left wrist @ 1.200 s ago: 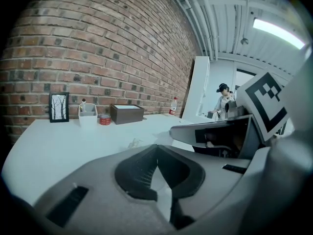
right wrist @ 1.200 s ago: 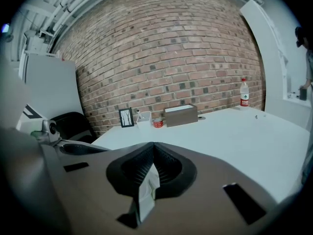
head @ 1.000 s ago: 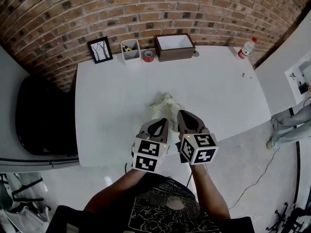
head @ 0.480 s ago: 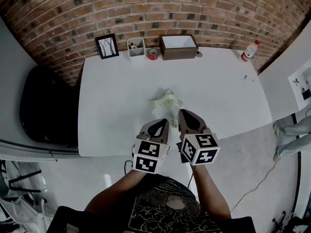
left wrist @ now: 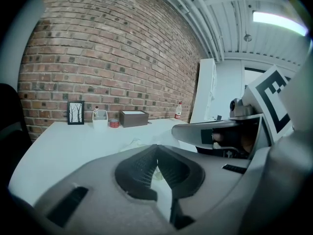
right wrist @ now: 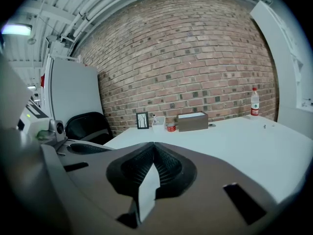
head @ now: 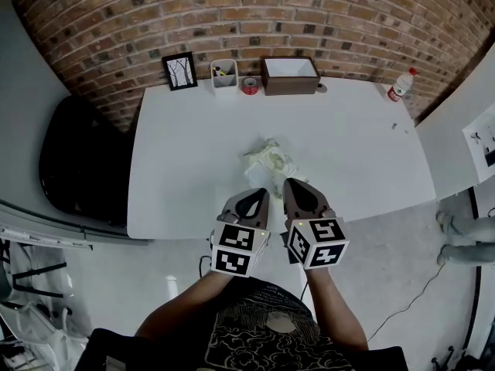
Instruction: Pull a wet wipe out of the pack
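Wipes (head: 271, 159) — lower edge behind left tool (head: 254, 196)

There is lots of free room on the left and right of the bench (head: 170, 168). A crumpled heap (head: 271, 158) sits in the middle. A frame (head: 180, 70), cup (head: 224, 74), box (head: 290, 74) and bottle (head: 398, 85) line the far edge.

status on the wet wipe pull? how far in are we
Done: unclear. A crumpled pale heap lies on the table. It may be wipes already out, but I cannot tell the pack apart in it.
In hand: nothing visible. The left hand-held gripper and right hand-held gripper are both shut, tips together, near the table's front edge, short of the heap.
Left: reach in, grip a wipe, pull it free.
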A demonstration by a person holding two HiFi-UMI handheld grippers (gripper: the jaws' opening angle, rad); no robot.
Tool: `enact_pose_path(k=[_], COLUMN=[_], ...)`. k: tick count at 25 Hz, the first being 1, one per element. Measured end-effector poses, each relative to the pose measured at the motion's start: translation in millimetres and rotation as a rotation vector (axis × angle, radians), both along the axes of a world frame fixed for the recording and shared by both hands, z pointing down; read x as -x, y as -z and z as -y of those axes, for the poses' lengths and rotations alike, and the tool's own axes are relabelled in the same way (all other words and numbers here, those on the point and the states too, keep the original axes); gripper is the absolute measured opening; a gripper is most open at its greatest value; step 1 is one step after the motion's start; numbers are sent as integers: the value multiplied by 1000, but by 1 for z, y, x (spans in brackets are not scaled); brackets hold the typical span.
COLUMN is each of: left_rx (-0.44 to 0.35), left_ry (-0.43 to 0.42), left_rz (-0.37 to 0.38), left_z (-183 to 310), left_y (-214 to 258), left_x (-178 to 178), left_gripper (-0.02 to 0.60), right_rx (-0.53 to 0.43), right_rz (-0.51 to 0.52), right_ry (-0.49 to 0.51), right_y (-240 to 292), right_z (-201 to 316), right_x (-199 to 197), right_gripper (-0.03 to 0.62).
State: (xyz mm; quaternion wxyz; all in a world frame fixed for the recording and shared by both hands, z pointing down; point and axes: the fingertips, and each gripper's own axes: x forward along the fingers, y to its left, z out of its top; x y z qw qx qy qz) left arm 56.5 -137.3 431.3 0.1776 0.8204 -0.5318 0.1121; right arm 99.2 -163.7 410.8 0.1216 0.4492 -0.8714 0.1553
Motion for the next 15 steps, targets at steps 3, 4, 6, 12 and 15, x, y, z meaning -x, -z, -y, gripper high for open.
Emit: enact_pose_path(k=[3, 4, 6, 12, 15], left_rx=[-7, -9, -12, -21, -26], left_ry=[7, 9, 13, 19, 23], left_rz=[3, 6, 12, 16, 15], left_z=[-5, -7, -11, -28, -39], left_y=[2, 2, 3, 8, 9], left_x=[-2, -3, -5, -14, -18], left_gripper=[12, 12, 12, 14, 14], right_rx=[-1, -2, -4, -16, -22], right_rz=[2, 3, 3, -13, -27], right_ry=[11, 14, 20, 44, 60], right_y=[-1, -2, -2, -3, -2], right_z=[-9, -12, -18, -41, -52], right_x=[-1, -1, -3, -8, -10], right_gripper=[17, 17, 17, 17, 17])
